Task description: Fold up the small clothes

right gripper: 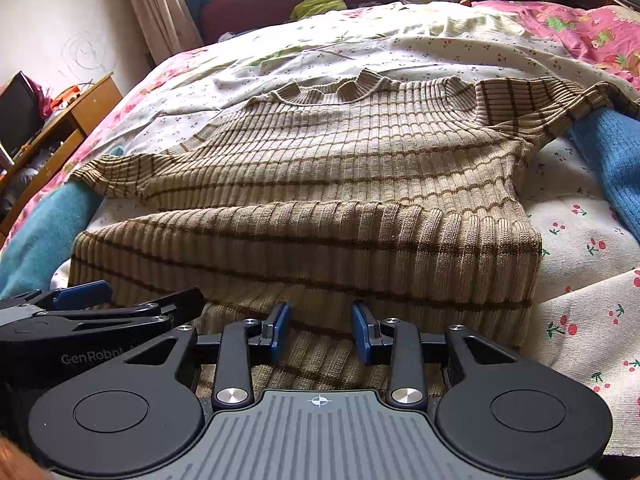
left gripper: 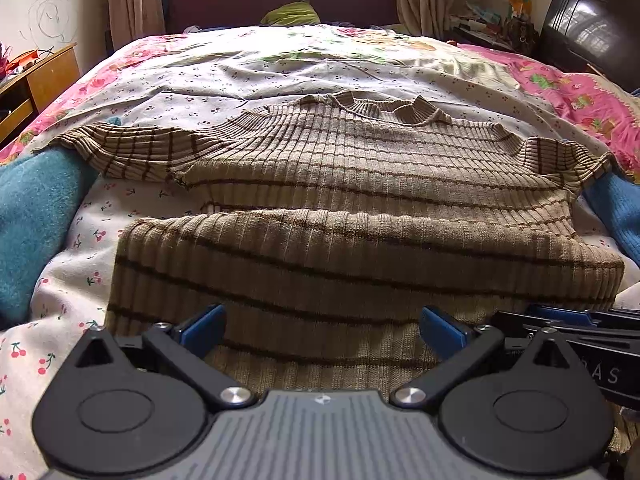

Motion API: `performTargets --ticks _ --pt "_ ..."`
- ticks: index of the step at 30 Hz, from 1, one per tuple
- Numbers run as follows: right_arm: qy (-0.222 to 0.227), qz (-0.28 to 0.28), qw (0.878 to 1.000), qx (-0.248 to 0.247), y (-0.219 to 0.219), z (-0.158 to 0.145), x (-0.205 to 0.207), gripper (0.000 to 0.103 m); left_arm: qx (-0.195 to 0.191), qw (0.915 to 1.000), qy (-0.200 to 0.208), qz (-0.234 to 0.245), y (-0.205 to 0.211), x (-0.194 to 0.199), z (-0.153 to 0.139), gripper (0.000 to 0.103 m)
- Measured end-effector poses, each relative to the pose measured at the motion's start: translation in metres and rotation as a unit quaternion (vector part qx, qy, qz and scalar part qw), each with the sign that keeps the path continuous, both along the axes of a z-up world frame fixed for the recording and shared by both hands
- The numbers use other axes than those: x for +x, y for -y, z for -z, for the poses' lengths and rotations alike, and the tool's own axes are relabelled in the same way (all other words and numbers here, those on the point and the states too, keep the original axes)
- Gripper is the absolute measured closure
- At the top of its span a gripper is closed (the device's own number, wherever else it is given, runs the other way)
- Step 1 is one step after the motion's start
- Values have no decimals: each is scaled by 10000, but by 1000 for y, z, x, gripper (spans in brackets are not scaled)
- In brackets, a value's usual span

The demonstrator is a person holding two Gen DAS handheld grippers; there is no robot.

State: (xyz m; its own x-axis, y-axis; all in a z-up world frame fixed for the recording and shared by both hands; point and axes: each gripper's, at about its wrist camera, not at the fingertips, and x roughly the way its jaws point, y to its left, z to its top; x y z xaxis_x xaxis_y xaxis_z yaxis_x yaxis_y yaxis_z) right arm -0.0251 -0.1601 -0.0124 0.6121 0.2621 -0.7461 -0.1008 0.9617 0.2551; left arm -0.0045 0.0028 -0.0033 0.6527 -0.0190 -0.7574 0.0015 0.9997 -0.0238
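A tan ribbed sweater (left gripper: pixel 340 168) with thin brown stripes lies flat on the bed, collar away from me and short sleeves spread to both sides. Its lower part (left gripper: pixel 360 264) is folded up over the body. My left gripper (left gripper: pixel 322 330) hovers wide open over the near edge of that fold, blue pads (left gripper: pixel 204 328) far apart, nothing pinched. My right gripper (right gripper: pixel 320 332) sits just beside it over the same edge (right gripper: pixel 320 272), jaws partly apart, the knit lying flat under the gap. Each gripper shows at the edge of the other's view: right gripper (left gripper: pixel 560 320), left gripper (right gripper: pixel 132 300).
A cherry-print sheet (left gripper: pixel 72 280) covers the bed over a pink floral quilt (left gripper: pixel 580 96). Blue cloth lies at the left (left gripper: pixel 36 216) and right (left gripper: pixel 616 208) of the sweater. A wooden desk (left gripper: pixel 40 76) stands left; a maroon headboard (left gripper: pixel 280 0) and a green pillow (left gripper: pixel 292 14) are beyond.
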Motion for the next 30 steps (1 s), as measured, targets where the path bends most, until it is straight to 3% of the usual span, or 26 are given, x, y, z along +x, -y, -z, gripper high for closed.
performTargets --ticks 30 --pt "-25 -8 10000 -60 -4 0 1 69 -36 10000 24 -17 0 -1 -2 0"
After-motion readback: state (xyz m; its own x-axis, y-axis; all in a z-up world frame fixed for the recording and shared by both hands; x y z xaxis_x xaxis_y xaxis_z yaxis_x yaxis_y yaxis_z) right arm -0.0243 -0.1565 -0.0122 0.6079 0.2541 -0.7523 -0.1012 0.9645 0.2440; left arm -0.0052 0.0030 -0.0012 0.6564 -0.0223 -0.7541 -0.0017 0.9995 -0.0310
